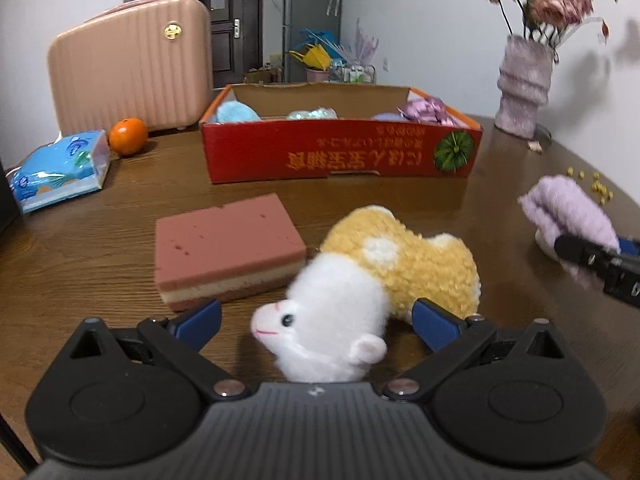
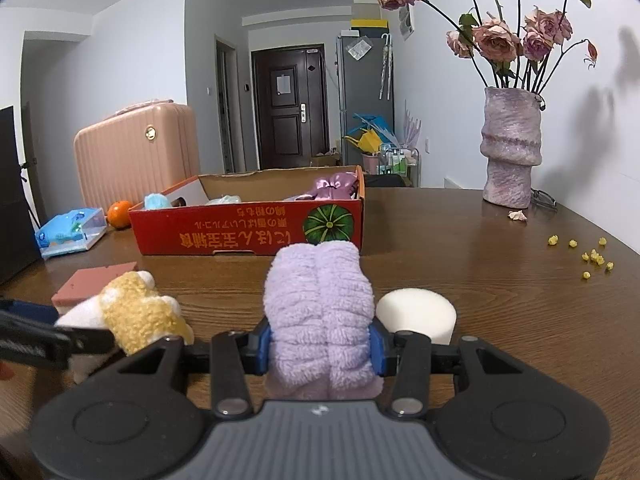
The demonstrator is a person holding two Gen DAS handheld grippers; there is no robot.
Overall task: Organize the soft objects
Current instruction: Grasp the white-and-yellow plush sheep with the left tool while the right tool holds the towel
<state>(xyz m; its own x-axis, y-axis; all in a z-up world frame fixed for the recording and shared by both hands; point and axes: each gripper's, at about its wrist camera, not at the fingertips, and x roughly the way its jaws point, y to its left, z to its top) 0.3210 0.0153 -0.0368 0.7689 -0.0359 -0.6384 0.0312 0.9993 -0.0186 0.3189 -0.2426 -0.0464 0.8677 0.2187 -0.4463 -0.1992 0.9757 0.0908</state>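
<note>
— How are the jaws seen to stand?

— The left gripper [image 1: 316,320] is spread wide, its blue pads set on either side of the plush toy [image 1: 360,280] without touching it. The white head of the toy lies between the fingers, close to the camera, while the yellow woolly body stretches away on the wooden table [image 1: 120,264]. The right gripper [image 2: 320,346] is clenched on the purple towel [image 2: 320,312], which is squeezed between the two blue pads and rises rolled above them.

— What is found just beyond them?

— A pink sponge [image 1: 228,244] is laid flat just to the left of the plush toy, near its body (whether the two touch cannot be told). A white round sponge [image 2: 416,314] sits on the table just right of the towel and behind the right finger.

— And farther out?

— A red cardboard box [image 2: 248,232] is placed across the middle of the table, with several soft items already lying inside; a light blue one [image 1: 236,112] is seen at its left end. An orange [image 1: 128,136] and a tissue pack [image 1: 60,168] are set to the box's left, a pink suitcase [image 1: 132,60] behind them. A vase of dried roses [image 2: 512,148] is stood at the right, with small yellow bits [image 2: 592,258] scattered near it.
</note>
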